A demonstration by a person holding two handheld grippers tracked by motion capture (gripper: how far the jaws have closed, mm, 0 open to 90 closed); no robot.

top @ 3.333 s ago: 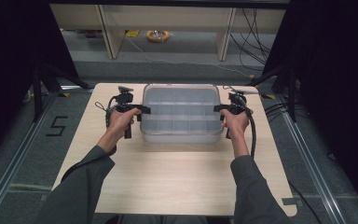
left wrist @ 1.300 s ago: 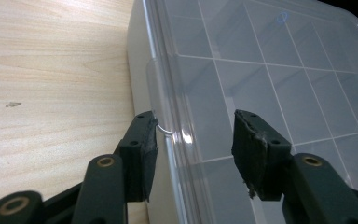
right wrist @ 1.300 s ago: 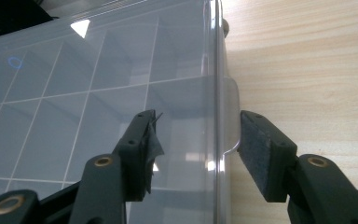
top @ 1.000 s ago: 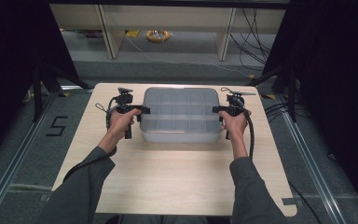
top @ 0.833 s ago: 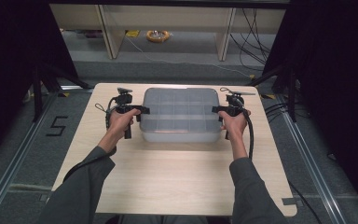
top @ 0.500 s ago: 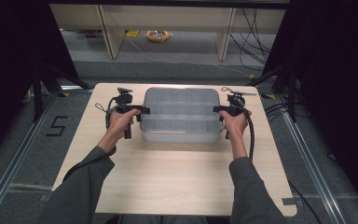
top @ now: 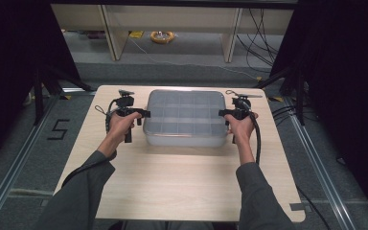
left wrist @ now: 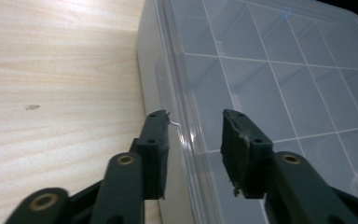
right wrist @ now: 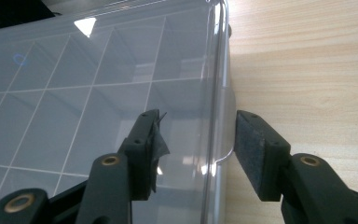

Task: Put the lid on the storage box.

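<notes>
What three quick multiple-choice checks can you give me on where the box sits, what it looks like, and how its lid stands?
1. Where does the clear compartment box sit?
A. On the wooden table, between the left gripper and the right gripper
B. On the floor beyond the table
C. At the table's near edge, by the person's elbows

2. What colour is the box?
A. Solid red
B. Clear, see-through
C. Black

3. How does the lid stand?
A. Off, lying beside the box
B. Propped upright
C. On the box, lying flat

Answers: 1 A, as the high view shows a gripper at each short side of the box. 2 B, as the white dividers show through the lid. 3 C, as both gripper views show the lid flat over the compartments, with each gripper's jaws astride its side rim.
</notes>
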